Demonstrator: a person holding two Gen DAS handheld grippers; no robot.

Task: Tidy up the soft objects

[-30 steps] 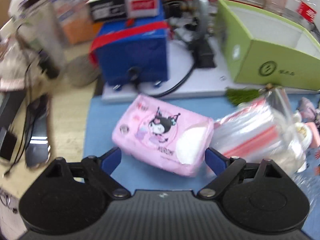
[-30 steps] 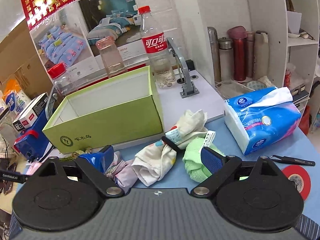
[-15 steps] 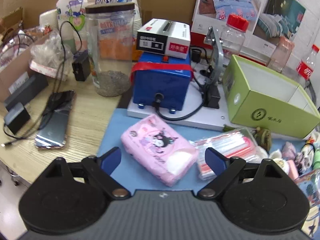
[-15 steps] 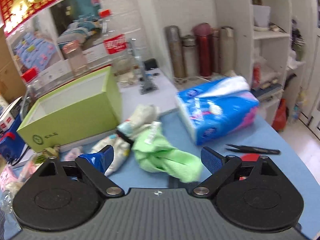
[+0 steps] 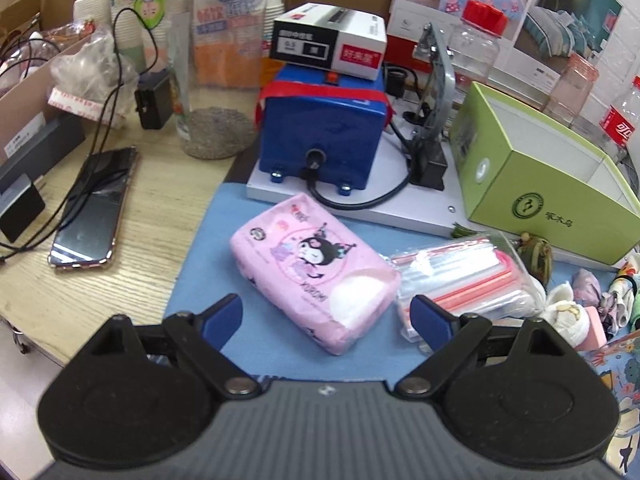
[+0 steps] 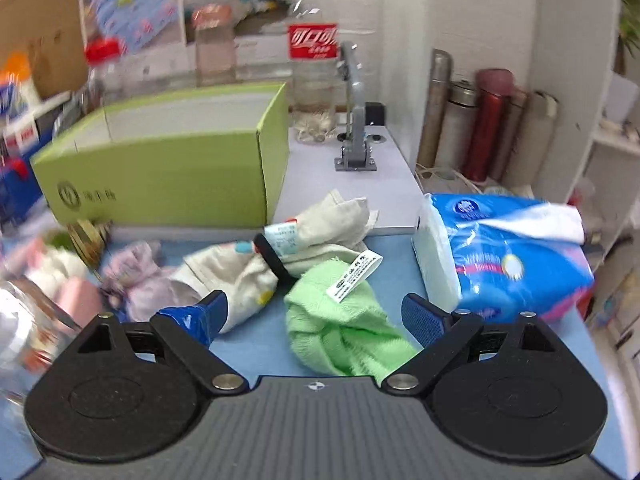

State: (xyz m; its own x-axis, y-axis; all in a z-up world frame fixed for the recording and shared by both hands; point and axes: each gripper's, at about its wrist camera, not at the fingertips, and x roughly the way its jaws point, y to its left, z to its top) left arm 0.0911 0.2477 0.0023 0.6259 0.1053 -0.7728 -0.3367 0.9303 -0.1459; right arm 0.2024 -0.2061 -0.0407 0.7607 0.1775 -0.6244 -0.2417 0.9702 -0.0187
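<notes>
The left gripper (image 5: 326, 320) tilts down toward the table (image 5: 160, 216), jaws spread wide and holding nothing; the near end of a pink tissue pack (image 5: 312, 268) lies between its blue fingertips (image 5: 222, 318) without touching them. The pack shows a cartoon figure and the word "KUROMI". Just right of it lies a clear bag (image 5: 464, 280) with red strips. The right gripper (image 6: 316, 316) also angles down, jaws spread and empty, with a green cloth (image 6: 340, 320) lying between the tips on the blue mat (image 6: 248, 356); its white label carries print too small to read. A cream cloth (image 6: 248, 276) bound by a black band lies just left, and a blue tissue pack (image 6: 508, 256) stands right. Behind sits an open green box (image 6: 160, 176) bearing a round logo.
</notes>
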